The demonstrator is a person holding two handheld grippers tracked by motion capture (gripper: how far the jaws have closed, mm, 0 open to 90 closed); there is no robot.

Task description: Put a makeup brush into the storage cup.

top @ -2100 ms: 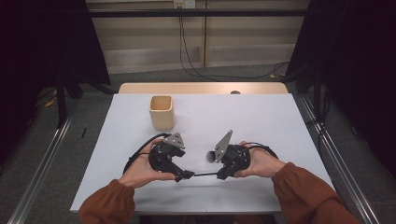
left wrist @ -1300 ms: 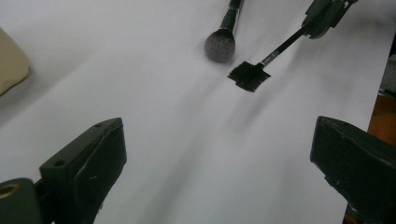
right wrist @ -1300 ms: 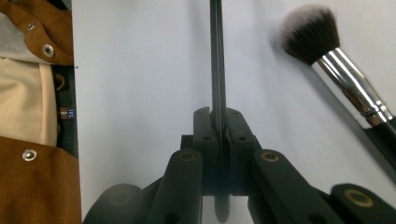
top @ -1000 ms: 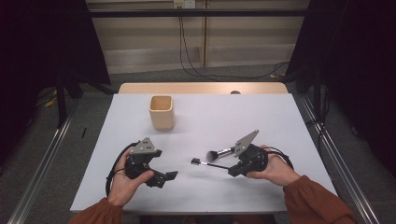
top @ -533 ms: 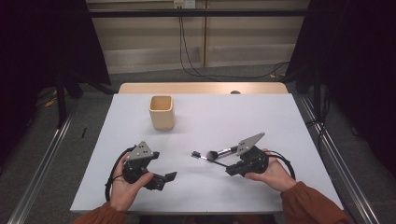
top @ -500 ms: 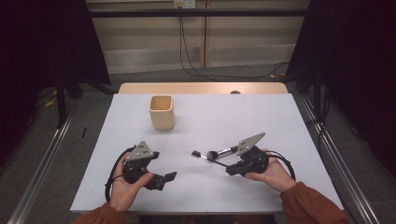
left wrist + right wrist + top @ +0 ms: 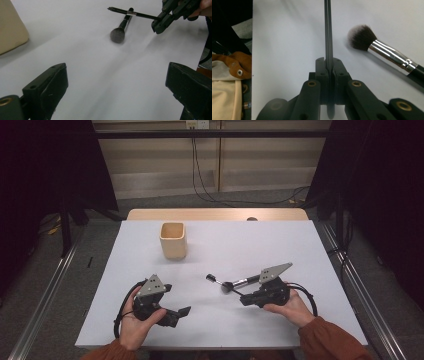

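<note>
Left of the table: your left gripper (image 7: pixel 182 312) sits low near the front edge, jaws spread wide with bare white table (image 7: pixel 300 245) between them. In the left gripper view both black pads stand far apart, touching nothing.

Back left: beige cup (image 7: pixel 173 240) stands upright, well apart from both grippers. Its corner shows at the upper left of the left gripper view (image 7: pixel 11 27).

Centre: fat brush (image 7: pixel 239 283) lies flat on the table, bristles toward you and left, silver ferrule behind them. In the right gripper view its dark, pale-tipped head (image 7: pixel 360 37) rests just beside the thin one.

Right of centre: your right gripper (image 7: pixel 244 296) has its jaws pinched together on a thin brush (image 7: pixel 215 279), a slim dark stick. It juts out left from the jaw tips, above the table, its tip past the fat brush's head. The right gripper view shows the stick (image 7: pixel 328 32) clamped dead centre between the pads.
</note>
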